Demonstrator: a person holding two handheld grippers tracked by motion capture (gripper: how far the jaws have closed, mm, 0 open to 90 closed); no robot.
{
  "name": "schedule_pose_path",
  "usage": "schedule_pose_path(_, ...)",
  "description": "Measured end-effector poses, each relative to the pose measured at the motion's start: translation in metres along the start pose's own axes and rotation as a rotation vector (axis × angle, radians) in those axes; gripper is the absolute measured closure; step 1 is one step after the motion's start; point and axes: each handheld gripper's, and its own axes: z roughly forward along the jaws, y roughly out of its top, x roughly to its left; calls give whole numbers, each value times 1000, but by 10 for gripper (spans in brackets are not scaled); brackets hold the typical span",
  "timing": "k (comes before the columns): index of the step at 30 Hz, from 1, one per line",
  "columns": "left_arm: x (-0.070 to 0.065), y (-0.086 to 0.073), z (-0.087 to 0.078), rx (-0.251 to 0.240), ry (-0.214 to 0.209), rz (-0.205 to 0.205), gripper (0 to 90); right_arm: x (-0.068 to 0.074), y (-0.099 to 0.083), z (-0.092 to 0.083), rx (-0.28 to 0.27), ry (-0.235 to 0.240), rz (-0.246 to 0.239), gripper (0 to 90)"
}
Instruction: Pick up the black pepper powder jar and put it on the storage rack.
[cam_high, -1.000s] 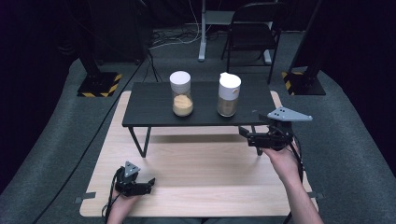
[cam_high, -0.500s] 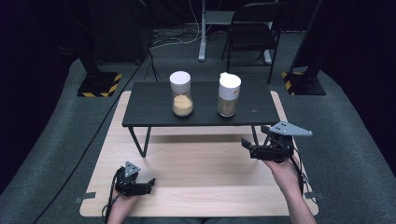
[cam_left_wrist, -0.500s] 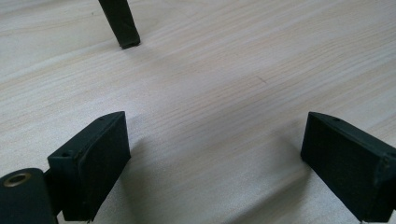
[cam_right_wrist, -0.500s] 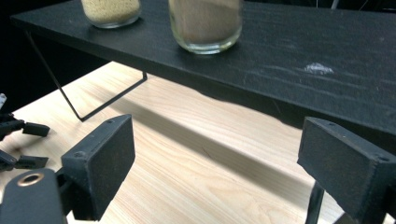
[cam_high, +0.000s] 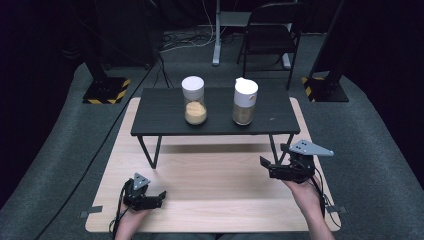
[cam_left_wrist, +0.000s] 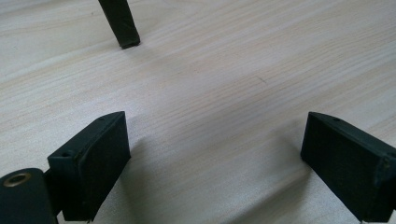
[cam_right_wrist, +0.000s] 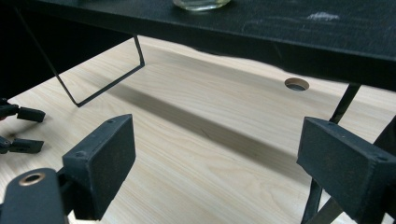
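The right gripper (cam_high: 264, 165) hangs over the right of the wooden board (cam_high: 210, 185), jaws wide apart with nothing between them, having just narrowed a touch. The left gripper (cam_high: 161, 196) lies low on the board's near left, jaws spread wide, empty. Both jars stand well apart from them on the black table (cam_high: 160, 112): the left jar (cam_high: 193, 100) half full of tan grains, the right jar (cam_high: 245, 101) white-capped. In the right gripper view the table edge cuts off a jar's base (cam_right_wrist: 201, 3).
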Motion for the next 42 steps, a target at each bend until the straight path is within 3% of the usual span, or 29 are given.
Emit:
schedule_pose_path(11,0,0,0,0,0,0,75,3,-15,4,18,5,-9,105)
schedule_pose_path(42,0,0,0,1,0,2,75,1,-54,24,76,19,28,113)
